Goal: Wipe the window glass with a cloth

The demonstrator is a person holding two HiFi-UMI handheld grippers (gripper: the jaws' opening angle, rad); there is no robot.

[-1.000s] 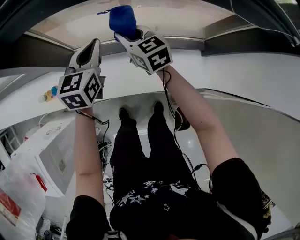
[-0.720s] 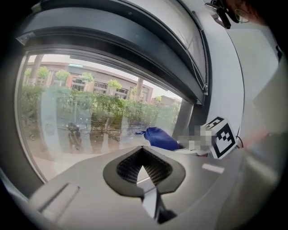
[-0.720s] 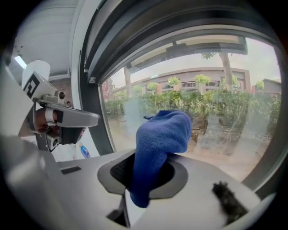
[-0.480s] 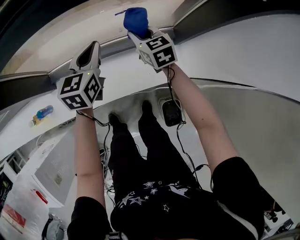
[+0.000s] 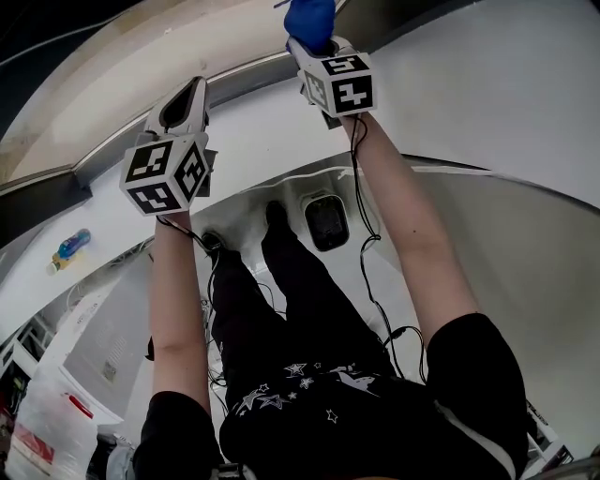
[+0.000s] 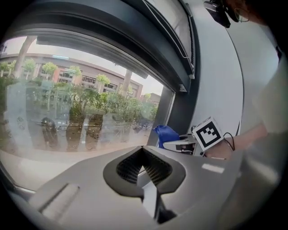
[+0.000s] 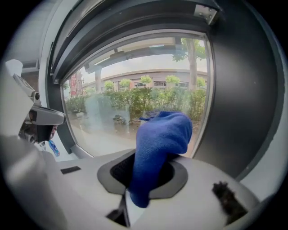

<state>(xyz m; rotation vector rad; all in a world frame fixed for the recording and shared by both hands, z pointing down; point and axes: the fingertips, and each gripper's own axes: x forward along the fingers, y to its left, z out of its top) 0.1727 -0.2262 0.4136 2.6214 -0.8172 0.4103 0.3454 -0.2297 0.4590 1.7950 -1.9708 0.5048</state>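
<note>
Pale glossy floor beneath me: my dark shoes planted at 12 o'clock, a dark rounded object just beside them at 1, black cables trailing at 8.

No legible text or numbers; red print on plastic bag blurred, bottle label too small

two hand-held grippers in the head view: the left hand-held gripper at 11 o'clock, the right hand-held gripper at 12 o'clock. one blue cloth at 12 o'clock. one window glass. one bottle at 9 o'clock. one white plastic bag at 8 o'clock.
</note>
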